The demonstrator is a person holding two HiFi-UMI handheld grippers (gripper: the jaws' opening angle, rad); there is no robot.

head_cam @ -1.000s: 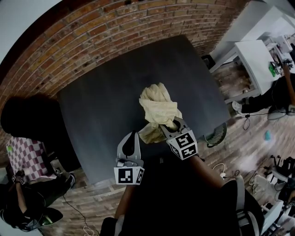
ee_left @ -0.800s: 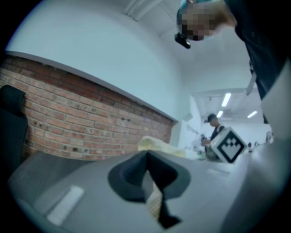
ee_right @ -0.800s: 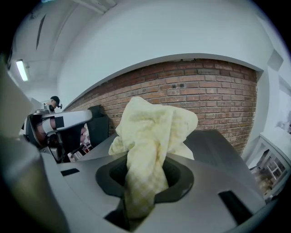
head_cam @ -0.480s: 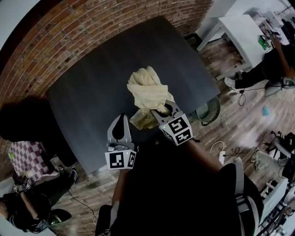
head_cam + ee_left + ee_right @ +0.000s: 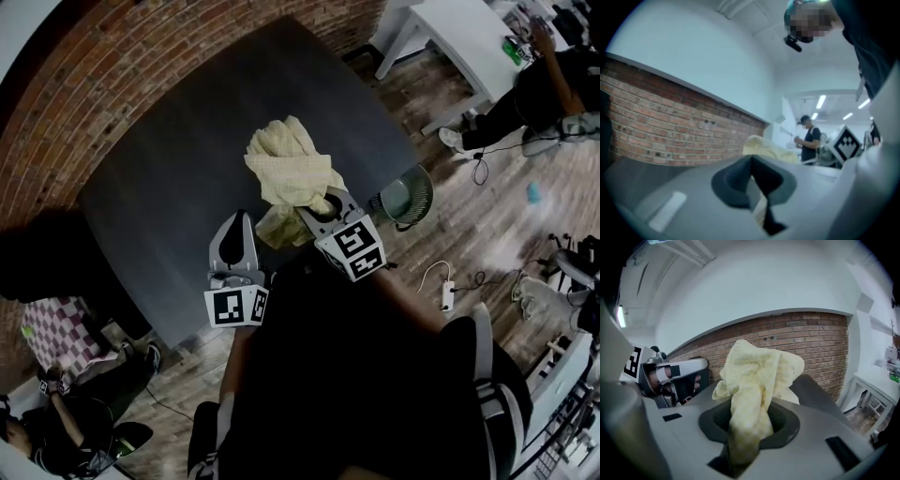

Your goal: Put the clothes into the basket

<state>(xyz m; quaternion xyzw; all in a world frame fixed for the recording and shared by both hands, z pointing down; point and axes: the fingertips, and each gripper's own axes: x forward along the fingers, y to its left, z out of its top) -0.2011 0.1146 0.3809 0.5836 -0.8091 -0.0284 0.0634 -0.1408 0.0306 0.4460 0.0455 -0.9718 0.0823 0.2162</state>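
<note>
The left gripper (image 5: 237, 223) is nearest, its jaws pressed together on nothing, probably because one claw is enough for this load. Just beside it, the right gripper (image 5: 317, 204) pinches a crumpled pale yellow cloth (image 5: 286, 167). Its jaws are only slightly apart around the bunched fabric, and it holds the cloth above the dark grey table (image 5: 159, 206). Past the table edge stands a round greenish basket (image 5: 405, 197), where I judge the cloth should go.

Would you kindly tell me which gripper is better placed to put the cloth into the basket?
Right. The right gripper holds the cloth, and the basket sits on its side; the left gripper is shut, empty and farther away.
</note>
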